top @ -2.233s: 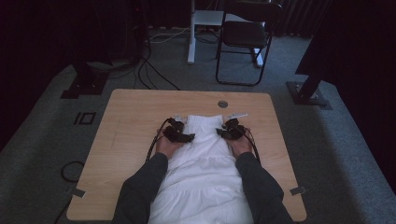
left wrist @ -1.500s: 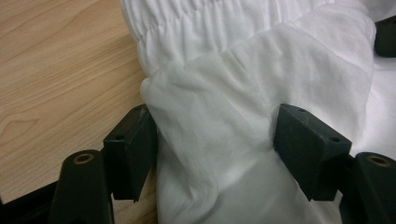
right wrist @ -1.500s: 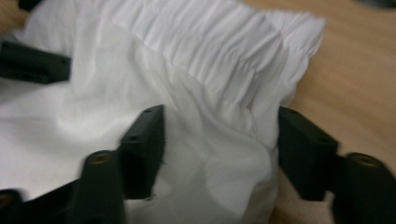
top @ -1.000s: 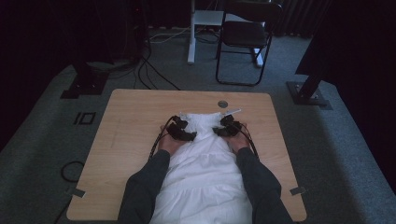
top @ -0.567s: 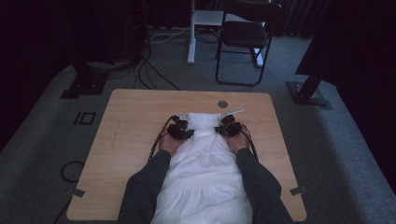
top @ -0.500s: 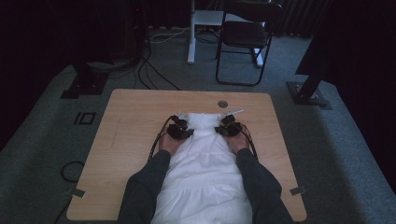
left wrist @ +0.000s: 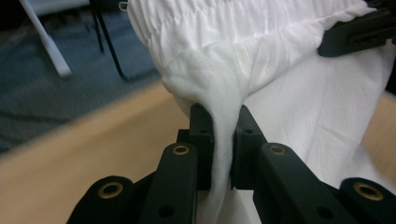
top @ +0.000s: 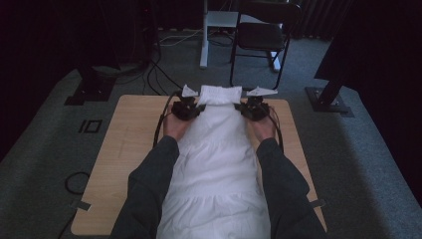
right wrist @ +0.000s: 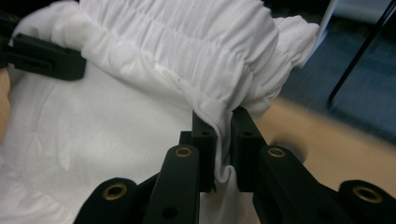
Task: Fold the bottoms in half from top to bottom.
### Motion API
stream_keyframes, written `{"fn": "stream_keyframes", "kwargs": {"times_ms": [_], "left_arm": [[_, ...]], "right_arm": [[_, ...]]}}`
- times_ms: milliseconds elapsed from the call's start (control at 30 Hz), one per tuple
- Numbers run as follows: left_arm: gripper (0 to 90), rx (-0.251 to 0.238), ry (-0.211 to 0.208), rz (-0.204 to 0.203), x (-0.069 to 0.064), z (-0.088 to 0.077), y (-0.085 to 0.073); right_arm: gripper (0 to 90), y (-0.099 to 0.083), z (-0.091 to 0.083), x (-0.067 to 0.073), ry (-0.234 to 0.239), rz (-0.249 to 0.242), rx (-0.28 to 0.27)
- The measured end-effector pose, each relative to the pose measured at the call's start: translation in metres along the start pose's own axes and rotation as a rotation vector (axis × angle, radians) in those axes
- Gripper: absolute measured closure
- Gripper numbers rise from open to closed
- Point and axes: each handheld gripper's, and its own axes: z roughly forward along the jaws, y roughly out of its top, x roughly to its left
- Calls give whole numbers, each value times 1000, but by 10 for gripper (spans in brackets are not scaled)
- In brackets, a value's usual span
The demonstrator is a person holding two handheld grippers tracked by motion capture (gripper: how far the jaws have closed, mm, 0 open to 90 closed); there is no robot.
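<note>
A white garment [top: 219,149] with a gathered elastic band lies lengthwise on the wooden table [top: 129,144], its top edge raised off the board. My left gripper [top: 186,107] pinches the band's left corner. In the left gripper view the jaws [left wrist: 223,140] have just been closing, and a fold of the white cloth [left wrist: 261,42] is squeezed between them. My right gripper [top: 254,107] grips the right corner. Its jaws [right wrist: 223,140] have likewise just closed, with the band's edge [right wrist: 187,42] clamped between them. Each gripper view shows the other gripper's black jaw [left wrist: 359,32] [right wrist: 46,58] on the cloth.
Beyond the table's far edge stand a black chair [top: 263,37] and a white post [top: 204,35]. Cables [top: 149,69] run over the grey carpet. Black stand bases sit at the left [top: 89,89] and right [top: 328,99].
Both hands have risen and moved toward the table's far edge, lifting the garment's top band off the board. The cloth now hangs stretched between the two grippers.
</note>
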Motion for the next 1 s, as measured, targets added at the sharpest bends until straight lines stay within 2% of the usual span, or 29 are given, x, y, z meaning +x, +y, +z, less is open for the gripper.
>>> {"fn": "stream_keyframes", "kwargs": {"times_ms": [67,100,133,167,233,333,367,400,467,600,633,667,700,767,800,833,867,900,933,967,1000], "left_arm": [[823,-42,10,1,2,-12,18],[823,-42,10,1,2,-12,18],[822,-59,20,3,4,-21,31],[822,-60,23,10,4,-24,33],[820,-52,21,10,4,-27,32],[819,-42,16,12,4,-28,29],[817,-40,-14,-17,3,-30,17],[817,-29,-31,-28,2,-33,7],[817,-24,-37,-26,1,-36,2],[814,-25,-95,-13,-10,-55,-17],[813,-24,-107,-3,-15,-61,-22],[813,-29,-129,26,-27,-75,-33],[812,-29,-129,26,-27,-75,-33],[811,-20,-128,89,-43,-90,-44],[808,-15,-139,110,-50,-98,-50],[808,-11,-146,124,-58,-105,-57],[807,-11,-157,128,-65,-111,-66],[807,-12,-170,131,-73,-117,-75],[807,-11,-178,133,-80,-120,-85],[807,-4,-187,134,-86,-123,-95],[806,3,-193,134,-92,-125,-105]], "right_arm": [[825,21,-13,2,-17,-20,-60],[825,21,-13,2,-17,-20,-60],[823,40,-23,5,-12,-41,-82],[823,45,-26,6,-16,-55,-84],[822,51,-30,10,-12,-71,-78],[822,49,-31,13,2,-81,-64],[820,49,-31,13,2,-81,-64],[818,39,-32,20,23,-90,-35],[816,35,-33,22,39,-87,-22],[813,17,-46,35,95,-101,4],[812,12,-52,39,108,-101,2],[812,0,-64,48,136,-101,-1],[812,0,-64,48,136,-101,-1],[812,-13,-79,58,165,-104,-13],[811,-30,-92,69,192,-115,-11],[811,-30,-92,69,192,-115,-11],[810,-48,-104,80,216,-124,-1],[809,-48,-104,80,216,-124,-1],[809,-67,-113,89,235,-125,4],[809,-67,-113,89,235,-125,4],[808,-86,-117,96,252,-122,22]]}}
